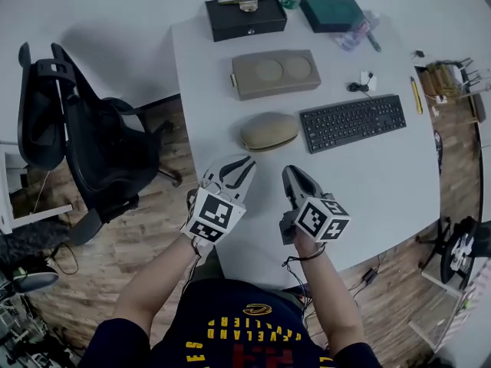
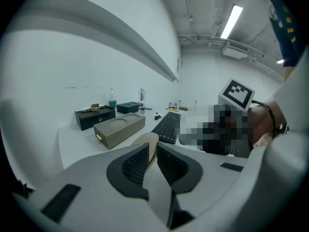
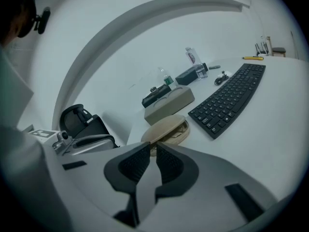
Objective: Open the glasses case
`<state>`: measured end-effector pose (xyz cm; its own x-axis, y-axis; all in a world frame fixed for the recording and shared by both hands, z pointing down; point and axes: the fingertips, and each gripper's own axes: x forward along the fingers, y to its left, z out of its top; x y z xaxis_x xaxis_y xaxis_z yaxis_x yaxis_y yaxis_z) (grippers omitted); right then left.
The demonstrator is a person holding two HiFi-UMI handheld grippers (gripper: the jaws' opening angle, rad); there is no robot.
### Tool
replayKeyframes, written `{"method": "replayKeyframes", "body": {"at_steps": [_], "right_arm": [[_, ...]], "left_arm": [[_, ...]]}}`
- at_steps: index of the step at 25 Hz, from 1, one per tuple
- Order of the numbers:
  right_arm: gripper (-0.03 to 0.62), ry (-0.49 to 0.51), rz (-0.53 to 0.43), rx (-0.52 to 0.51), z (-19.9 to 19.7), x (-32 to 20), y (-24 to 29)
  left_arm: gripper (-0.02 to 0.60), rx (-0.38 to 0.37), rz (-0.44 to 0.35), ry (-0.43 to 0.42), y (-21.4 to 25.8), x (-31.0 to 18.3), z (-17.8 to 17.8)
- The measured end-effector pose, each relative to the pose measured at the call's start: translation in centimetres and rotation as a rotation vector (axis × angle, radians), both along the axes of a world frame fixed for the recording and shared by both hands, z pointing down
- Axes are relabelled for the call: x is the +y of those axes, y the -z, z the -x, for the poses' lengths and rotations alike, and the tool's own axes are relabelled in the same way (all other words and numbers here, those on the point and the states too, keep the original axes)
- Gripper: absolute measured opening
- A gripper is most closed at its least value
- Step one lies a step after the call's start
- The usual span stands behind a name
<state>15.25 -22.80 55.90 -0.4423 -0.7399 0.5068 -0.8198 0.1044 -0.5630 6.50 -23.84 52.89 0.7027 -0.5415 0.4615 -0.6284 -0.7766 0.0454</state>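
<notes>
The beige oval glasses case (image 1: 268,131) lies closed on the white table (image 1: 383,182), just left of the keyboard. Both grippers hover short of it, near the table's front edge. My left gripper (image 1: 244,162) points at the case's near left side, its jaws parted by a narrow slit with nothing in them. In the left gripper view the case (image 2: 145,138) peeks over the left gripper's (image 2: 152,146) tips. My right gripper (image 1: 290,173) points at the case's near right side, also only slightly parted and empty. The right gripper view shows the case (image 3: 166,128) just beyond the right gripper's (image 3: 153,146) tips.
A black keyboard (image 1: 351,121) lies right of the case. Behind it sit a beige box with two round recesses (image 1: 275,73), a black box (image 1: 245,17) and a dark green box (image 1: 331,12). A black office chair (image 1: 73,129) stands left of the table.
</notes>
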Motion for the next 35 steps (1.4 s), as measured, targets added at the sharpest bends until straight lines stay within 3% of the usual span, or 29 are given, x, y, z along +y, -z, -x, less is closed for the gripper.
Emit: {"method": "replayKeyframes", "body": {"at_steps": [3,7,15,29,35], "right_arm": [[0.106,-0.009,0.039,-0.029,0.5,-1.1,-1.6],[0.114,-0.019,0.088,-0.053,0.8,-2.5,-3.7],[0.114,-0.115,0.198,-0.204,1.3,-4.1,-6.8],[0.121,-0.209,0.284,-0.339,2.2,-5.6,-8.7],[0.087,-0.215,0.293,-0.374,2.6,-5.4,-8.8]], "left_arm": [[0.103,-0.034,0.011,-0.005,-1.7,-0.7,-0.5],[0.158,-0.101,0.009,0.004,-3.6,-2.1,-0.7],[0.183,-0.234,-0.022,-0.05,-6.3,-3.7,-1.2],[0.209,-0.352,-0.075,-0.079,-7.9,-5.4,-1.8],[0.204,-0.338,-0.076,-0.08,-7.2,-5.8,-1.7]]}}
